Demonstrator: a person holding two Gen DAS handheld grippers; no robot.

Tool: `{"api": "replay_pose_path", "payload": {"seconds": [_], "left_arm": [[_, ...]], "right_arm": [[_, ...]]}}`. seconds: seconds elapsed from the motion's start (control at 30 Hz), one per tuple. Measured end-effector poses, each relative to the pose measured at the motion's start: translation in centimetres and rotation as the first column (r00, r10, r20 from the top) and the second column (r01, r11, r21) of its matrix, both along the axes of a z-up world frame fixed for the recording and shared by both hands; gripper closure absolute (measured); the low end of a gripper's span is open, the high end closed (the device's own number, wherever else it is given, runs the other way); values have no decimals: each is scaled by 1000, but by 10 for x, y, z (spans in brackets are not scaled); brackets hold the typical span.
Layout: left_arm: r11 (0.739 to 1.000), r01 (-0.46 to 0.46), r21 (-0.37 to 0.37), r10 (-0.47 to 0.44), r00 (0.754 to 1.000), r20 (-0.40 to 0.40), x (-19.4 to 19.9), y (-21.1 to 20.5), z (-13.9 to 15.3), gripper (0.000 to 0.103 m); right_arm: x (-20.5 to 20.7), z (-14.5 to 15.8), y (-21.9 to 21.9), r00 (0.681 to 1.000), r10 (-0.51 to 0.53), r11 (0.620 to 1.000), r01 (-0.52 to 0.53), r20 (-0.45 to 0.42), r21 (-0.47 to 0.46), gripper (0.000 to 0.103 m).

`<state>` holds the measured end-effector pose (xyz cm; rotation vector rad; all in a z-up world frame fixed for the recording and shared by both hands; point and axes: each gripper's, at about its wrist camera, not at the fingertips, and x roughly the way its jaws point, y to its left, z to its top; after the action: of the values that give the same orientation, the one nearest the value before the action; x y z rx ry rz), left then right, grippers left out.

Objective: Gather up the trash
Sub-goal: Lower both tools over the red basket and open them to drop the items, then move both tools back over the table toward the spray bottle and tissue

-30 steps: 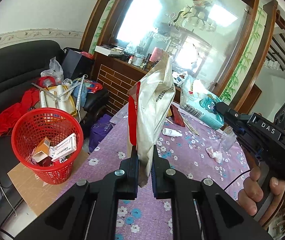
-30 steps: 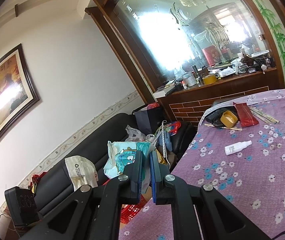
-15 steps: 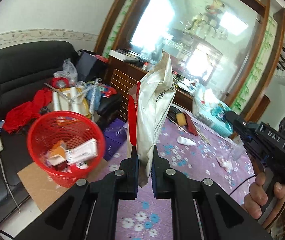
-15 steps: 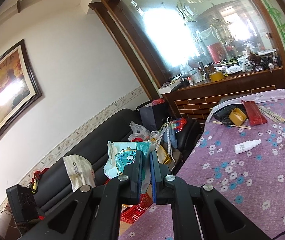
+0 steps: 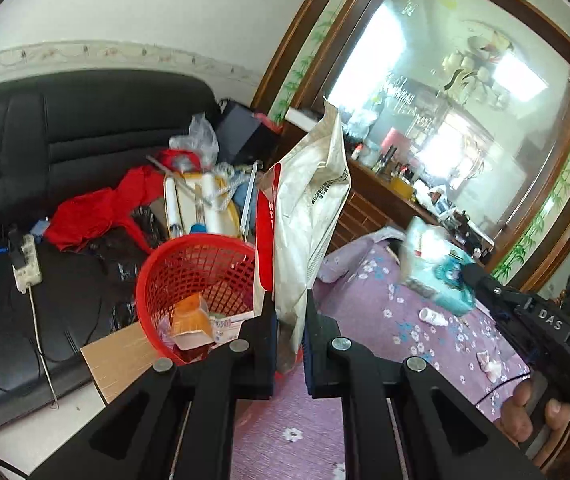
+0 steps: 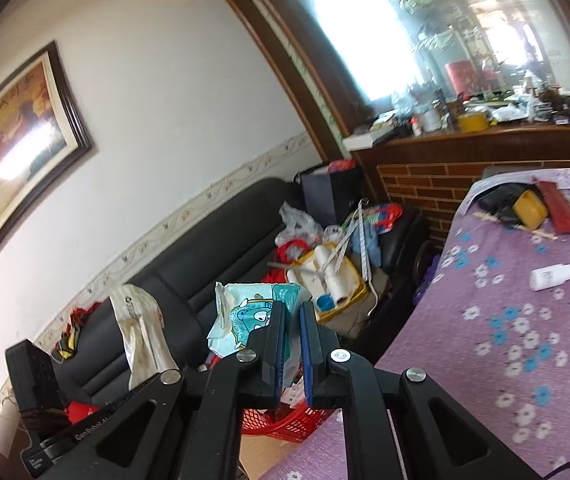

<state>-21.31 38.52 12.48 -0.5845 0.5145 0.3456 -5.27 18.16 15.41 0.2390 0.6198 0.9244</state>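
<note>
Black sofa [image 5: 65, 128], framed painting [image 6: 17, 120], perhaps a medicine bottle [image 6: 553, 276].

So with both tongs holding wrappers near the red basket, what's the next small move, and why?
Probably carry the left tongs a little further over the red basket before opening. They are shut on the cream wrapper, which stands beside the basket's rim, not above its mouth. The right tongs, shut on the teal packet, can follow.
</note>
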Motion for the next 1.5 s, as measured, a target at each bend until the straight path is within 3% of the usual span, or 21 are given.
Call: {"api": "replay_pose_path", "payload": {"seconds": [0.37, 0.67, 0.73, 0.9, 0.97, 1.03, 1.13, 1.17, 1.2, 1.5], "left_arm": [[996, 1, -92, -14, 991, -137, 37, 39, -63, 92], [992, -48, -112, 22, 974, -225, 48, 55, -91, 91], [991, -48, -129, 17, 972, -234, 47, 57, -94, 86], [993, -58, -101, 36, 977, -212, 40, 53, -85, 44], [995, -47, -92, 29, 983, -184, 36, 46, -78, 44], [996, -25, -90, 11, 987, -163, 36, 36, -70, 44], [996, 23, -90, -34, 992, -124, 39, 14, -57, 41], [995, 40, -88, -50, 992, -114, 41, 6, -53, 39], [994, 63, -84, -71, 992, -104, 43, -4, -47, 38], [969, 246, 19, -244, 968, -63, 72, -96, -9, 36]], "right_arm": [[19, -71, 88, 995, 53, 986, -66, -90, -155, 95], [28, -112, 122, 980, 70, 971, -109, -184, -214, 92], [30, -116, 124, 974, 88, 969, -132, -208, -207, 92], [31, -109, 108, 970, 105, 977, -142, -220, -159, 92], [32, -104, 99, 968, 112, 981, -144, -226, -129, 89], [32, -98, 86, 967, 117, 984, -144, -228, -105, 85], [32, -88, 64, 968, 117, 988, -136, -222, -73, 64], [31, -83, 54, 970, 110, 990, -125, -215, -61, 37], [29, -78, 44, 974, 99, 993, -111, -203, -49, 21], [17, -34, -51, 993, -1, 1000, 1, -115, 5, 21]]}}
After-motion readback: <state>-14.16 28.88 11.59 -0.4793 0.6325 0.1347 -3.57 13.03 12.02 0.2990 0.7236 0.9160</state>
